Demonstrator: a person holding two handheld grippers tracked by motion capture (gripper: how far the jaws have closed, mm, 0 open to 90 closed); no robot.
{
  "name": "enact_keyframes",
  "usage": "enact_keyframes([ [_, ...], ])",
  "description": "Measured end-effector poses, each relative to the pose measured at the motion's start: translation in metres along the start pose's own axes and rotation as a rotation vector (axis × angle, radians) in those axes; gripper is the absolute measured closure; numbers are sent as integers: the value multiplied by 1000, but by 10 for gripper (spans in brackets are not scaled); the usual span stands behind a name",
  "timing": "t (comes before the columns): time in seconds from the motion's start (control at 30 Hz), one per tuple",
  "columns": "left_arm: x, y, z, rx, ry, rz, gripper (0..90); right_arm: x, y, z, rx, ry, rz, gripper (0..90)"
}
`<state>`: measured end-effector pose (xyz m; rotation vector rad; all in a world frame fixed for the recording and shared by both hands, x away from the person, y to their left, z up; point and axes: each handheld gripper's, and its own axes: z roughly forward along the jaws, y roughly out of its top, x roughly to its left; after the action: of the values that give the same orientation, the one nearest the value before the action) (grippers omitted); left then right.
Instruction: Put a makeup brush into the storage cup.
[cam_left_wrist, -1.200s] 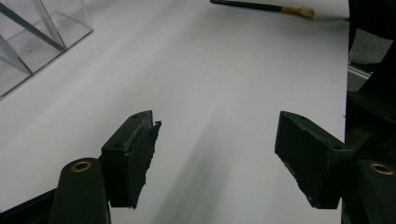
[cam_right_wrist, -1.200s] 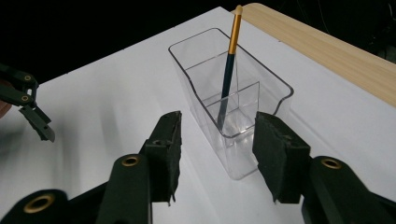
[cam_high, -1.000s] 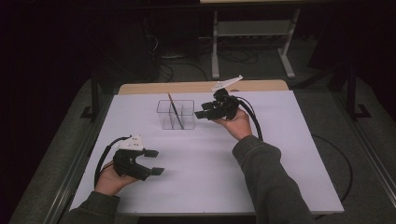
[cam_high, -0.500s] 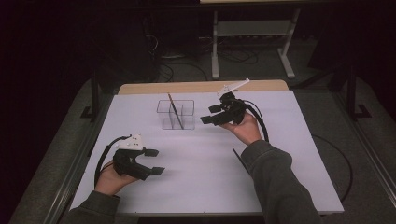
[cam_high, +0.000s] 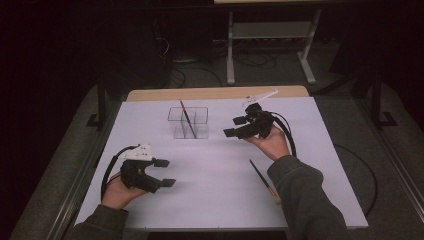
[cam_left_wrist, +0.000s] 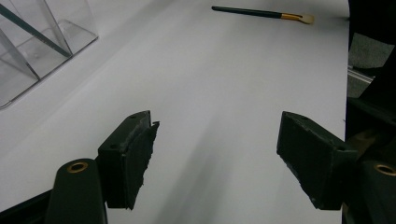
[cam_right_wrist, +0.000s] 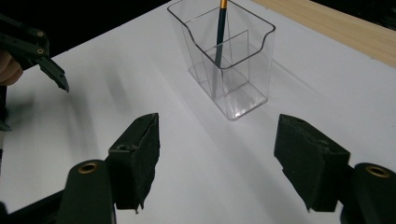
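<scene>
A clear plastic holder (cam_high: 200, 125) with compartments stands on the white table top (cam_high: 220, 200) at the back middle. A dark brush (cam_high: 185, 117) leans upright inside it. A second dark brush (cam_high: 262, 179) lies flat beside the person's right sleeve. My right gripper (cam_high: 234, 126) hovers to the right of the holder, apart from it. Its jaws have just been opening and nothing is between them. In the right gripper view (cam_right_wrist: 217, 149) it faces the holder (cam_right_wrist: 243, 88) and its brush (cam_right_wrist: 219, 32). My left gripper (cam_high: 165, 172) rests open at the front left; the left gripper view (cam_left_wrist: 215, 144) has the lying brush (cam_left_wrist: 261, 13) far ahead.
A strip of bare wood (cam_high: 215, 93) runs along the table's far edge. Behind it are a metal stand (cam_high: 270, 50) and cables on a dark floor. In the right gripper view the left gripper's fingertips (cam_right_wrist: 51, 70) reach in from the left.
My right gripper has drawn back to the right, away from the holder, with its jaws wider apart. The brush lying by the right sleeve has come into sight. The left gripper has kept still.
</scene>
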<state>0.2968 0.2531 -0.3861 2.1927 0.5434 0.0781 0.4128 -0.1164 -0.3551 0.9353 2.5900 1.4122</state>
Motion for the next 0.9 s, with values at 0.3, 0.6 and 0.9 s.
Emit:
enact_keyframes([
  [0.3,-2,0,0,2,12,-7,253,6,-4,-12,9,-6,-3,304],
  [0.6,-3,0,1,1,11,-2,249,11,-10,-27,30,-26,-7,309],
  [0.9,-3,-1,-2,-7,17,-10,240,13,-16,-38,43,-45,-4,310],
])
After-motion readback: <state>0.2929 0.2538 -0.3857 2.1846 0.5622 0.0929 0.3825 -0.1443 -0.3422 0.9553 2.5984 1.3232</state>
